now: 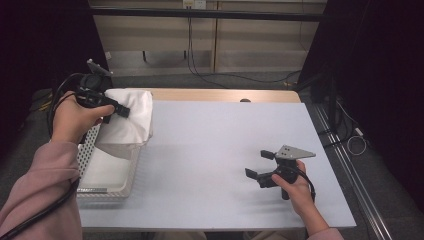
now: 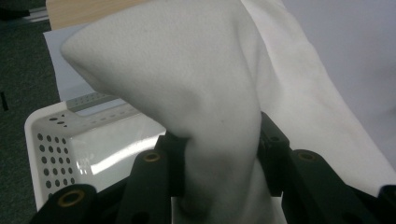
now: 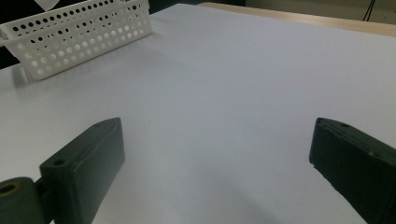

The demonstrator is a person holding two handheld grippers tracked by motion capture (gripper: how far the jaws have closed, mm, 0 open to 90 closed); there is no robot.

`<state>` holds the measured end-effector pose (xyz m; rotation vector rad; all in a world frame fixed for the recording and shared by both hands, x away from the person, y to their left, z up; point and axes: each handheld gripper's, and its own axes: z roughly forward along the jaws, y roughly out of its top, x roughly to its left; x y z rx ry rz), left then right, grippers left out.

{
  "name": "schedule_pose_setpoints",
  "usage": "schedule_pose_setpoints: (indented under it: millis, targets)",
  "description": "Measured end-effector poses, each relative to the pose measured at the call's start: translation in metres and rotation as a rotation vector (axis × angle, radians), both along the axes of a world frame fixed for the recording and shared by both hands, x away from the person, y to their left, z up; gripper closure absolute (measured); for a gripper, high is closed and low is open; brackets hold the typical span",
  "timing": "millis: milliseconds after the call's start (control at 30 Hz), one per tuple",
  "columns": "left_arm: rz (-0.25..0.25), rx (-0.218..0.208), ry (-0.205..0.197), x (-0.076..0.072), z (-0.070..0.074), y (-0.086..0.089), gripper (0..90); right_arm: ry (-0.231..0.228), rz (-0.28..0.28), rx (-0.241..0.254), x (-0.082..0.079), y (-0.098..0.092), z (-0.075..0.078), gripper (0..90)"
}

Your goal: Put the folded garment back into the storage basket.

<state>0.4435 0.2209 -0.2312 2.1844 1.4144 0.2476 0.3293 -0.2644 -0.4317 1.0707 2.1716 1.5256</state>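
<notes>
a: where was the soft white cloth (image 1: pixel 131 116)?

b: at the worktop's (image 1: pixel 210 150) left edge, near the far left corner, lifted above the white perforated plastic basket (image 1: pixel 86 150) with its lower end hanging down into it. the left gripper (image 1: pixel 121 111) was clenched on it.

a: how did you know the grip was real?

b: the left gripper view had it close: both black jaws pressed a bunched neck of the cloth (image 2: pixel 219 140) between them, the fabric flaring out above. under it the basket's (image 2: pixel 51 140) glossy floor and holed wall showed. from the high view that pinch was too small to read.

a: and the other one?

b: the right gripper (image 1: pixel 260 165) sat low near the worktop's near right corner, jaws released and wide apart, nothing between them. the right gripper view looked across bare pale worktop (image 3: pixel 224 93) to the basket's (image 3: pixel 79 32) side wall at the far edge.

a: the hands?

b: the left hand (image 1: pixel 77 120) was raised, pink sleeve (image 1: pixel 45 170) coming in from the near left, gripper pointing right. the right hand (image 1: pixel 297 190) gripped its handle from behind, jaws aimed left.
</notes>
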Motion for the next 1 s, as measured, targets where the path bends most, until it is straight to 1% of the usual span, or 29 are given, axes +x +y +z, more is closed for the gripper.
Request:
schedule_pose_setpoints:
  millis: [67,100,133,167,267,333,367,433,467,500,533,600,733,767,800,833,867,933,967,1000]
  targets:
    - [0.02,0.0,-0.007,-0.001,0.0,0.001,64.5,0.001,0.001,0.001,0.0,0.0,0.0,3.4]
    - [0.013,0.001,-0.002,-0.001,-0.001,0.003,64.5,-0.003,0.003,-0.002,0.0,0.0,0.0,3.4]
    - [0.004,0.01,-0.012,0.0,-0.001,0.005,64.5,-0.004,0.003,-0.001,0.0,0.0,0.0,3.4]
    - [0.024,0.009,-0.009,-0.001,-0.001,0.005,64.4,-0.002,0.004,-0.001,0.0,0.0,0.0,3.4]
    - [0.027,0.007,-0.014,-0.001,-0.003,0.009,64.4,-0.003,0.006,-0.004,0.0,0.001,0.0,3.4]
    - [0.029,0.004,-0.01,-0.002,-0.004,0.011,64.4,-0.001,0.005,-0.003,0.0,0.001,0.0,3.4]
    - [0.017,0.015,-0.016,-0.001,-0.004,0.013,64.4,0.0,0.005,-0.003,0.0,0.001,0.0,3.4]
    - [0.021,0.017,-0.016,-0.001,-0.005,0.014,64.4,0.0,0.005,-0.004,0.0,0.001,0.0,3.4]
    - [0.032,0.004,-0.009,-0.002,-0.005,0.016,64.4,-0.001,0.005,-0.003,0.0,0.001,0.0,3.4]
    - [0.02,0.019,-0.013,-0.002,-0.006,0.018,64.4,-0.001,0.003,-0.005,0.0,0.001,0.0,3.4]
    - [0.036,0.021,-0.012,-0.002,-0.006,0.018,64.4,-0.003,0.004,-0.003,0.0,0.001,0.0,3.4]
    - [0.038,0.015,-0.011,-0.002,-0.007,0.02,64.4,-0.002,0.003,-0.005,0.0,0.001,0.0,3.4]
    - [0.048,0.019,-0.011,-0.003,-0.01,0.024,64.4,-0.004,0.004,-0.005,0.0,0.001,0.0,3.4]
    - [0.047,0.02,-0.013,-0.003,-0.01,0.025,64.4,-0.006,0.004,-0.007,0.0,0.001,0.0,3.4]
    - [0.031,0.02,-0.008,-0.002,-0.011,0.027,64.4,-0.006,0.003,-0.007,0.0,0.0,0.0,3.4]
    - [0.031,0.02,-0.008,-0.002,-0.011,0.027,64.4,-0.005,0.004,-0.005,0.0,0.0,0.0,3.4]
    - [0.043,0.025,-0.014,-0.003,-0.012,0.027,64.4,-0.006,0.002,-0.008,0.0,0.0,0.0,3.4]
    - [0.052,0.023,-0.012,-0.003,-0.014,0.029,64.4,-0.005,0.004,-0.004,0.0,0.0,0.0,3.4]
    - [0.054,0.011,-0.01,-0.003,-0.015,0.029,64.4,-0.006,0.003,-0.006,0.0,0.0,0.0,3.4]
    - [0.046,0.025,-0.01,-0.002,-0.015,0.031,64.4,-0.006,0.004,-0.006,0.0,0.0,0.0,3.4]
